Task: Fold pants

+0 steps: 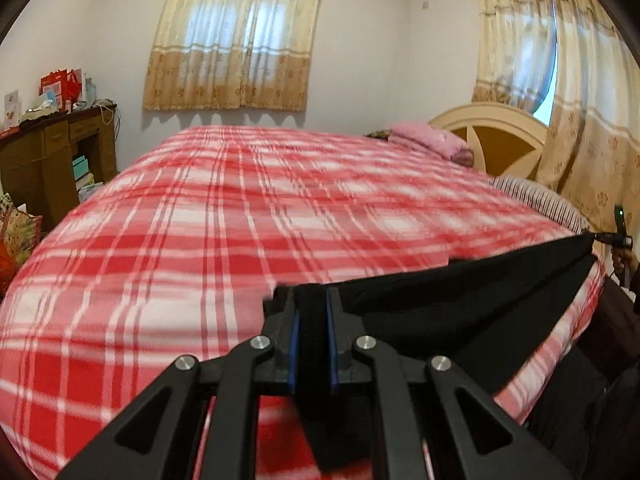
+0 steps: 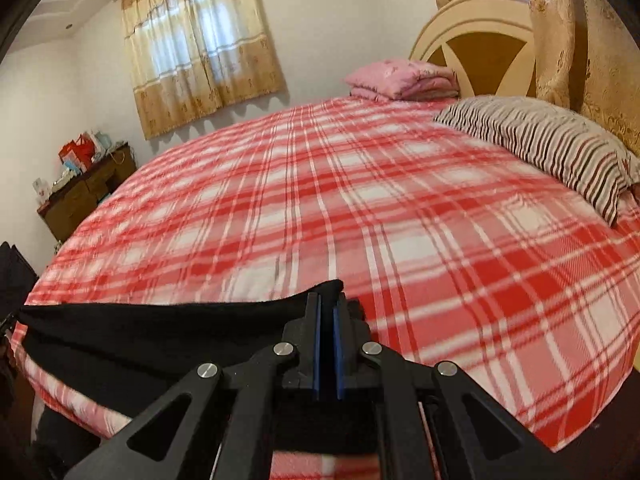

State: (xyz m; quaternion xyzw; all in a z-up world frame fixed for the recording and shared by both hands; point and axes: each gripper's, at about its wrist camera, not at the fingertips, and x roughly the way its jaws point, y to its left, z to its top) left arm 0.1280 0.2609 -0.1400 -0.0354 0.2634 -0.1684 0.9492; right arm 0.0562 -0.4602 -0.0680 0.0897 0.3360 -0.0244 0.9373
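Progress is judged early to middle: one pair of black pants (image 1: 460,300) is held stretched between the two grippers above the near edge of the bed (image 1: 240,220), and no finished fold is seen lying on the plaid cover. The left gripper (image 1: 313,320) is closed tight on a thick band of the black cloth, which fills the gap between its blue pads. The right gripper (image 2: 328,328) is likewise pinched shut on a corner of the pants (image 2: 160,332), the cloth running off to the left in its view. How many layers are already doubled cannot be told; laying down and the remaining folds are judged still to be done.

Count:
- pants, one
- grippers, two
- striped pillow (image 2: 552,144), one
- pink folded bedding (image 2: 400,78), one stack
- curtained windows, two (image 1: 240,36) (image 1: 560,52)
- wooden desk (image 1: 52,152) at the far left, one
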